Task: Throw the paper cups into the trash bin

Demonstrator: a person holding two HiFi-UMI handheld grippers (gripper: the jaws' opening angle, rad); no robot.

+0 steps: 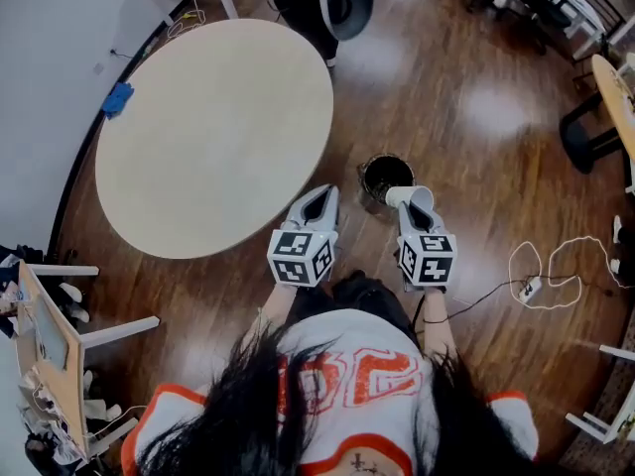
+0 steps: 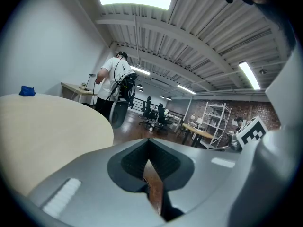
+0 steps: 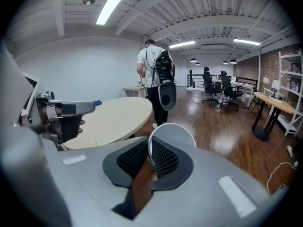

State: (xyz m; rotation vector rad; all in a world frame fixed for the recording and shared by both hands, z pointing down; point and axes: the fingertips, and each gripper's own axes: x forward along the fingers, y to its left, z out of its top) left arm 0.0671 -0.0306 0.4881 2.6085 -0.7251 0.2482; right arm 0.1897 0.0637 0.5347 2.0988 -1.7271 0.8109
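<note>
A white paper cup (image 1: 403, 196) is pinched by its rim in my right gripper (image 1: 417, 204), which is shut on it. The cup hangs at the near right edge of a dark round trash bin (image 1: 365, 184) standing on the wooden floor. In the right gripper view the cup (image 3: 174, 134) sticks up past the jaws, its wall between the black pads (image 3: 163, 157). My left gripper (image 1: 319, 198) is level with the right one, to the left of the bin and beside the table, its jaws shut with nothing between them (image 2: 147, 161).
A large round beige table (image 1: 213, 132) fills the left, with a blue object (image 1: 117, 98) at its far edge. A person in a white shirt (image 3: 154, 65) stands beyond it. A white cable (image 1: 546, 276) lies on the floor at right. Chairs and desks line the far side.
</note>
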